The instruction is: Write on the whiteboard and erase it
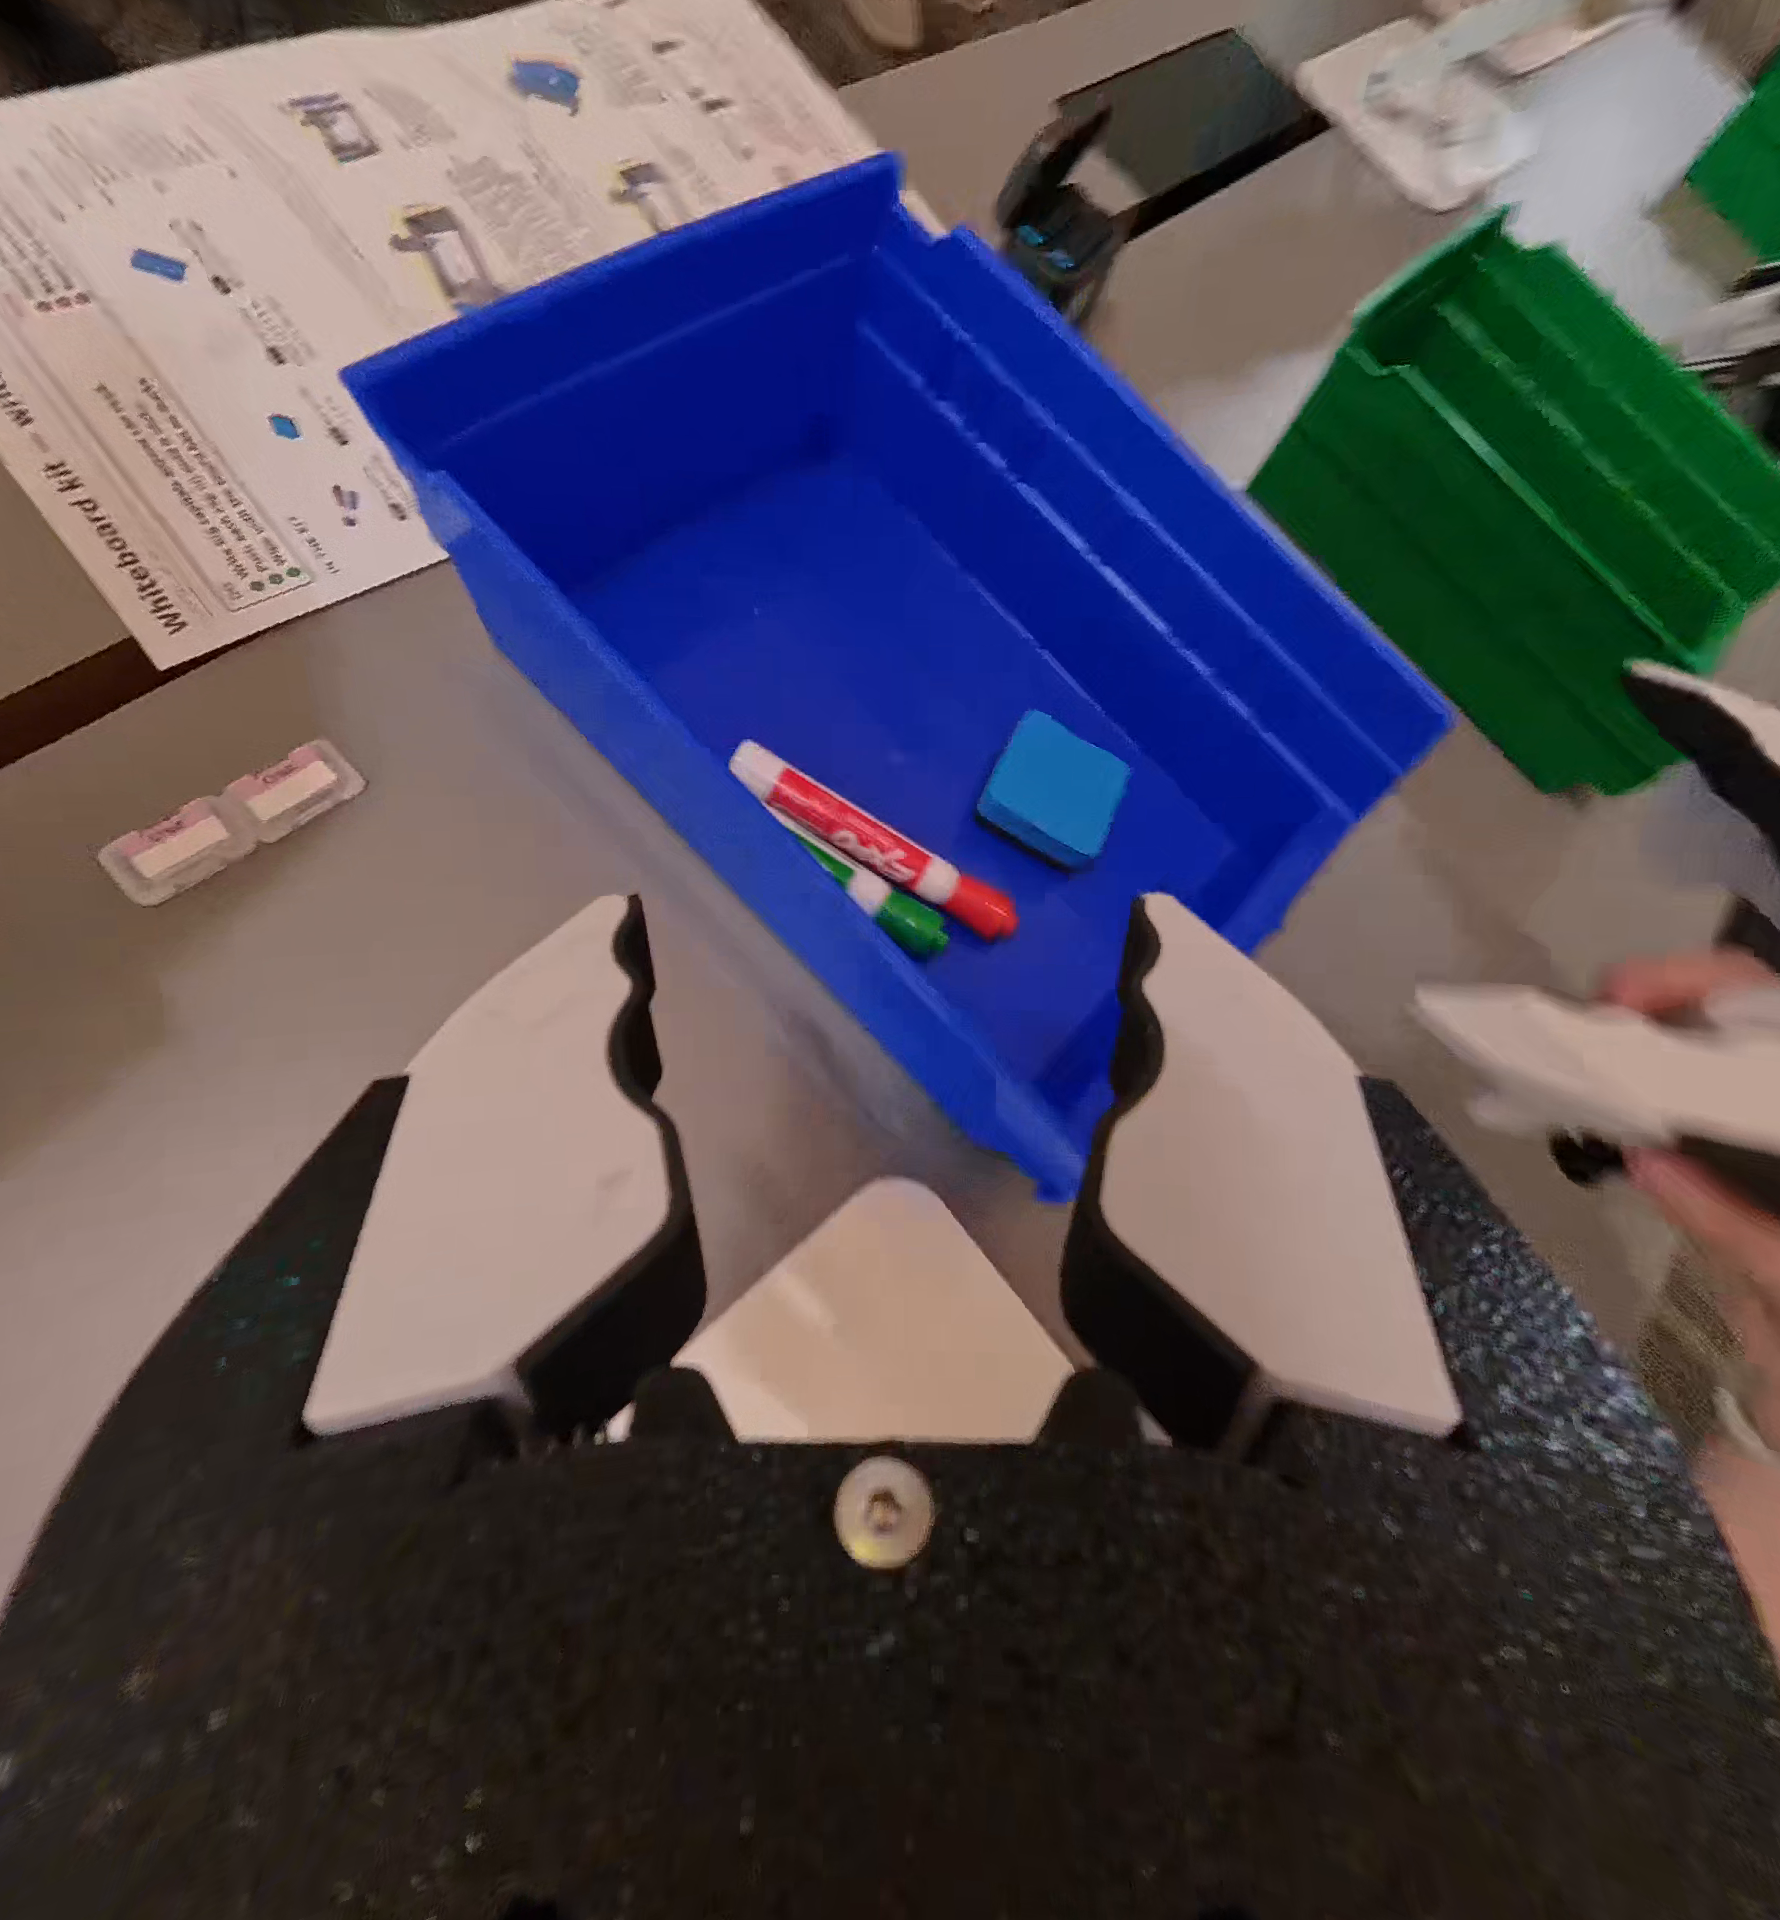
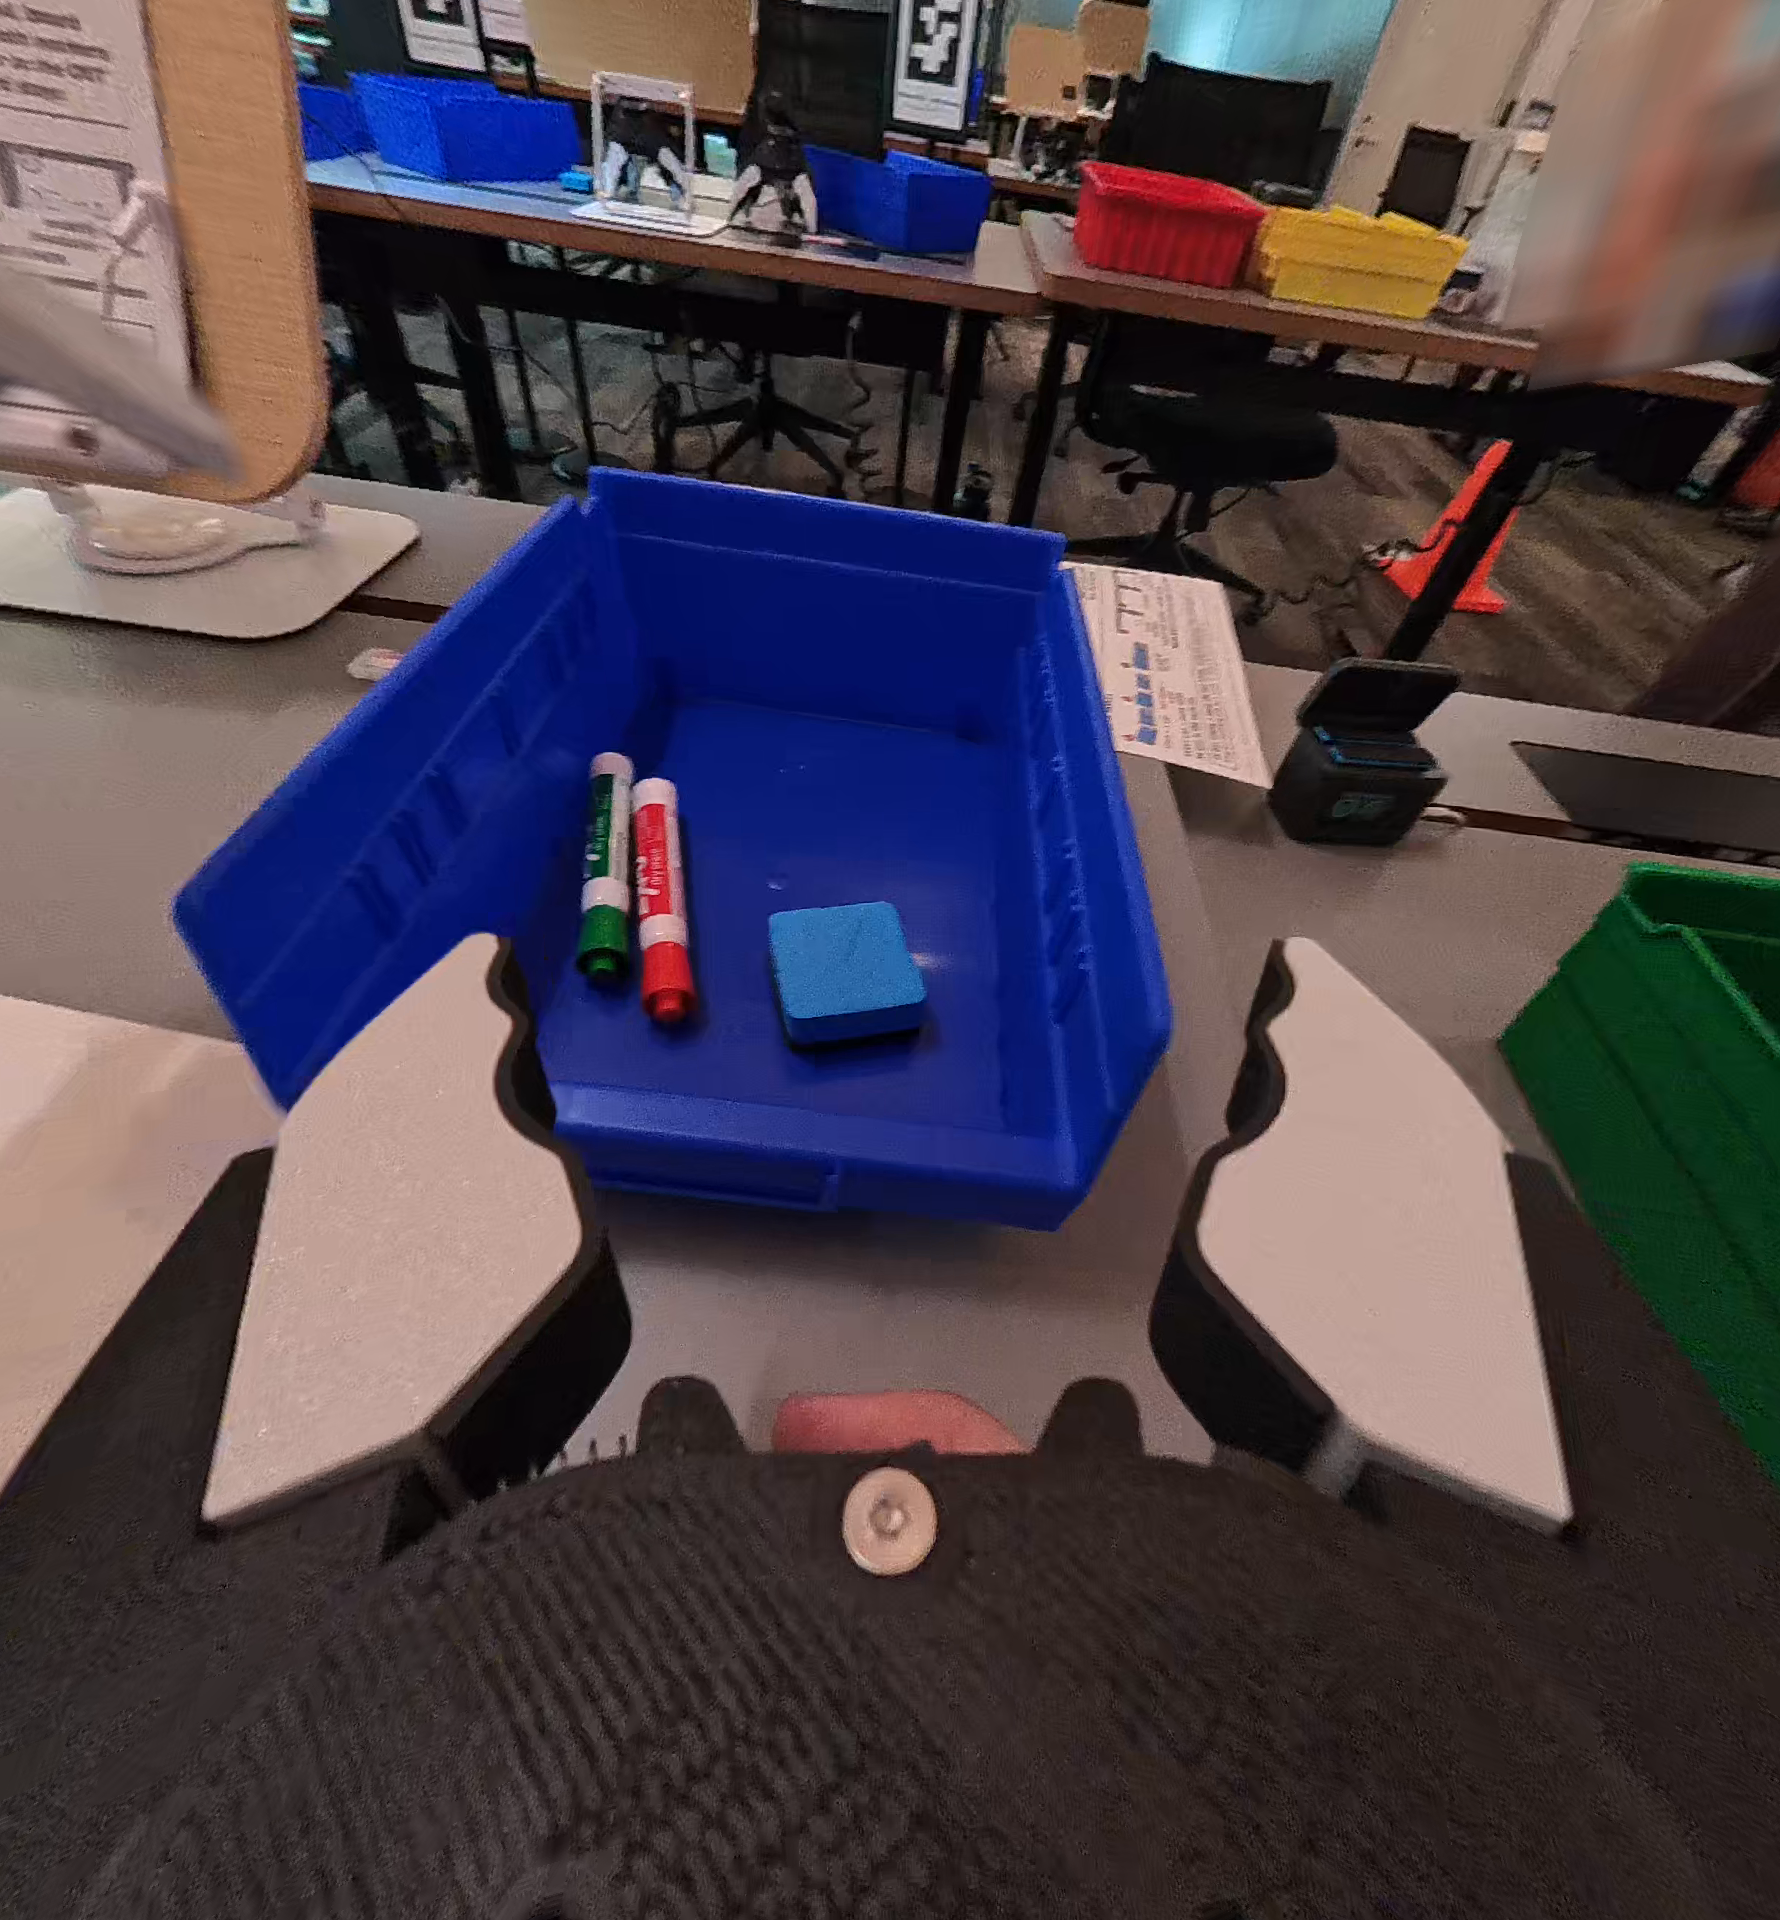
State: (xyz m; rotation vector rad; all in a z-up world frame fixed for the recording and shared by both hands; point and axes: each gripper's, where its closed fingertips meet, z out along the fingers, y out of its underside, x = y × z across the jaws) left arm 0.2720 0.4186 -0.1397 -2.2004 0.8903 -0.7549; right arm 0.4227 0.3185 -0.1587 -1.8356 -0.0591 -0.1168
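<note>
A blue bin (image 1: 657, 343) (image 2: 398, 852) on the grey table holds a red marker (image 1: 865, 831) (image 2: 662, 894), a green marker (image 1: 901, 914) (image 2: 605, 868) and a square blue eraser (image 1: 1057, 800) (image 2: 844, 971). My left gripper (image 1: 883, 925) is open and empty, above the bin's near corner. My right gripper (image 2: 888, 966) is open and empty, just in front of the bin, above its low front wall. A white board's corner (image 1: 865, 1309) lies under the left gripper; it also shows at lower left in the right wrist view (image 2: 34, 1143).
A green bin (image 1: 1540, 499) (image 2: 1717, 1091) stands right of the blue one. A printed sheet (image 1: 294, 260) (image 2: 1172, 675), a black case (image 1: 1062, 229) (image 2: 1359, 758) and small plastic packs (image 1: 231, 831) lie on the table. A panel on a stand (image 2: 169, 540) is at far left.
</note>
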